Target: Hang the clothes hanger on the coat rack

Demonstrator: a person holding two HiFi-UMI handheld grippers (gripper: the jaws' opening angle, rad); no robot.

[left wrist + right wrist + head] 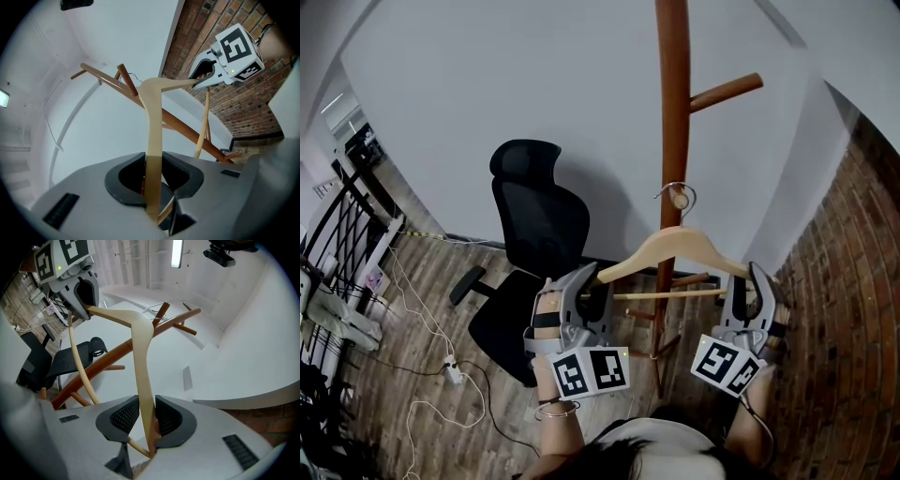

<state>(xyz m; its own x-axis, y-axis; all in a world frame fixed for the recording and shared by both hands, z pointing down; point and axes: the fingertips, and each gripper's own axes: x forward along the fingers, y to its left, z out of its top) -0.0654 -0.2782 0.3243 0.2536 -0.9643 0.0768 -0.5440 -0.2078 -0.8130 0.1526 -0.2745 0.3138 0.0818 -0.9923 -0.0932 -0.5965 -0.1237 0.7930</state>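
Observation:
A pale wooden clothes hanger [675, 247] hangs level in front of the brown coat rack pole [673, 112]. My left gripper [587, 278] is shut on the hanger's left arm [153, 140], and my right gripper [758, 278] is shut on its right arm [142, 366]. The wire hook [676, 190] curls around the tip of a short peg [680, 199]; whether it rests on the peg I cannot tell. The left gripper view shows my left gripper [157, 180], the right gripper [229, 51] at the far end, and the pole [187, 133]. The right gripper view shows my right gripper [146, 416] and the left gripper [70, 273].
A longer peg [727, 92] juts right higher up the pole. A black office chair [539, 225] stands just left of the rack. A brick wall [853, 309] closes the right side. Cables and a power strip [450, 370] lie on the wooden floor at left.

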